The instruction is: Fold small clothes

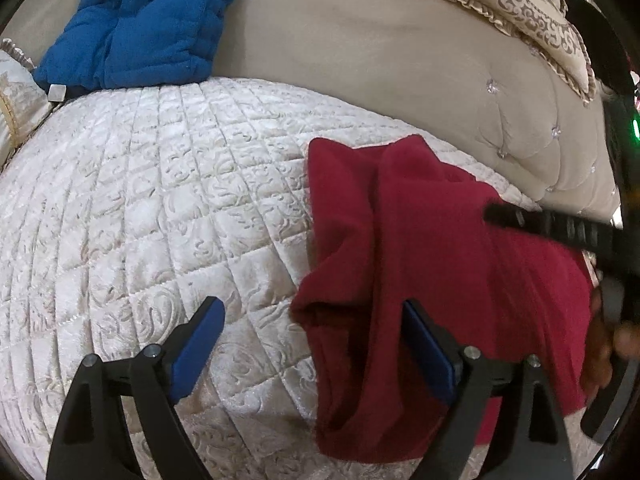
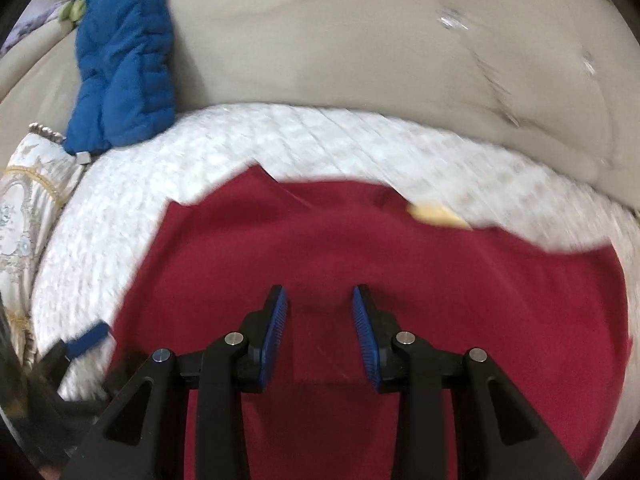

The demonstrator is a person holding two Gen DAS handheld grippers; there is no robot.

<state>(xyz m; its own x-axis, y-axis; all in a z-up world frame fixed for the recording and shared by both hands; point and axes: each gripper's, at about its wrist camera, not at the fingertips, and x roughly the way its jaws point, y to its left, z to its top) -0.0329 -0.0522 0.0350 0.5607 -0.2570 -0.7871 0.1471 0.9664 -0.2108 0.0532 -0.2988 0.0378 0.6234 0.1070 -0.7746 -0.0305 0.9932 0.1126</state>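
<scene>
A red garment (image 1: 432,264) is lying on a white quilted cover (image 1: 160,184), partly folded and still rumpled, with a loose flap standing up along its left edge. The left gripper (image 1: 312,320) is hovering with its jaws spread wide and grasping nothing; one blue pad is sitting over the bare quilt, the other over the garment's left edge. The right gripper (image 2: 320,300) is poised directly above the middle of the cloth, its jaws parted and empty; whether the pads are touching the fabric cannot be told, as this view is blurred. A pale label (image 2: 436,214) is showing at the garment's far edge. A blue padded jacket (image 1: 136,20) is resting against the beige backrest (image 1: 360,60), well apart from the work. The step in hand appears to be a re-grasp between folds; the next move is probably calling for each gripper to close on an edge or corner before another fold is carried over
</scene>
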